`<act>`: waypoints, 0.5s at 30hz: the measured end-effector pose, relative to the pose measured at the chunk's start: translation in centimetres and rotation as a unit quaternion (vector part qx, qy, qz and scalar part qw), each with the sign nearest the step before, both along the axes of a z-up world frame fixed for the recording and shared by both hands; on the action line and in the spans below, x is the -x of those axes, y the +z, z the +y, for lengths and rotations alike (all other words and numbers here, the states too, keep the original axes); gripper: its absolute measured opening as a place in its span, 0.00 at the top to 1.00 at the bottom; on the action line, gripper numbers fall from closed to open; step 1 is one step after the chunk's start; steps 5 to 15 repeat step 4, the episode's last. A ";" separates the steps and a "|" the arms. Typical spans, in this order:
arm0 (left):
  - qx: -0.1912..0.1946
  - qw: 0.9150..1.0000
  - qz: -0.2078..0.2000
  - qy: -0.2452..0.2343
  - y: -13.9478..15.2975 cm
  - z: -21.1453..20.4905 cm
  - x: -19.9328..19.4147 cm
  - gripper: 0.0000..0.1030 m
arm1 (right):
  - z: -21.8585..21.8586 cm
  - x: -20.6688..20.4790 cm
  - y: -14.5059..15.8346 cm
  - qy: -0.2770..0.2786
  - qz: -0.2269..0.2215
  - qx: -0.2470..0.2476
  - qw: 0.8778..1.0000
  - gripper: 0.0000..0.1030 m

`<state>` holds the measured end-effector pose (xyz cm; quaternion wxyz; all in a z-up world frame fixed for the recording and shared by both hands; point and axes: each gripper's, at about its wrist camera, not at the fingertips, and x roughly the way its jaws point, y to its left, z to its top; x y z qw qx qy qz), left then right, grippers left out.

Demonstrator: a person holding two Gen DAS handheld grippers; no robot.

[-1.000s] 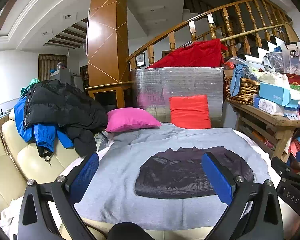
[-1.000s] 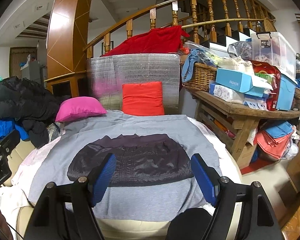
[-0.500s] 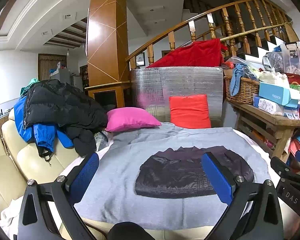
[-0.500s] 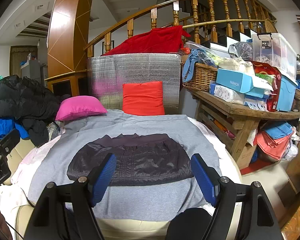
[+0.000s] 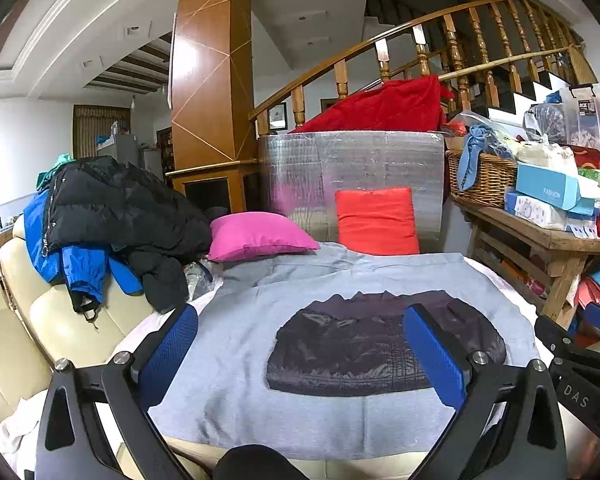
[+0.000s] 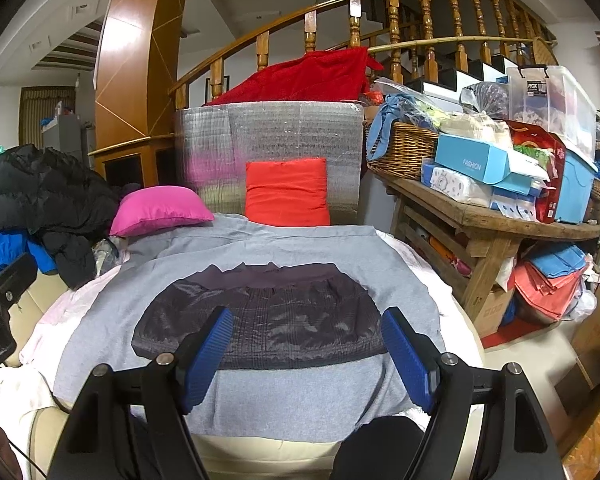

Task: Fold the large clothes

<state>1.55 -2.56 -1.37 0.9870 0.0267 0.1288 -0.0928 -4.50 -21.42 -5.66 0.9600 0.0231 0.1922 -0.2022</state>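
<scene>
A dark quilted garment (image 5: pixel 384 348) (image 6: pixel 260 320) lies folded into a flat rectangle on a grey cloth (image 5: pixel 236 344) (image 6: pixel 308 396) spread over the cream sofa seat. My left gripper (image 5: pixel 300 328) hovers open short of the garment's near left side, its blue pads apart with nothing between them. My right gripper (image 6: pixel 308 328) is open too, held just before the garment's near edge, touching nothing. Part of the right gripper's black frame (image 5: pixel 580 380) shows at the right edge of the left wrist view.
A pile of black and blue jackets (image 5: pixel 100 216) rests on the sofa back (image 5: pixel 28 264) to the left. A pink pillow (image 5: pixel 256 234) and a red cushion (image 5: pixel 376 220) lie beyond the cloth. A wooden bench (image 6: pixel 500 220) loaded with boxes and a basket (image 6: pixel 404 148) stands on the right.
</scene>
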 end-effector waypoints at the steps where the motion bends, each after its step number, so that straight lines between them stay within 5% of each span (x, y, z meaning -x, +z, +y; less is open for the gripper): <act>1: 0.000 1.000 -0.002 -0.003 0.0 0.0 0.0 0.01 | 0.0 0.0 0.0 0.000 0.000 0.000 1.000 0.22; 15: 0.004 1.000 0.002 -0.005 -0.2 -0.3 -0.8 0.01 | -0.1 -0.2 0.0 0.000 0.001 0.000 1.000 0.22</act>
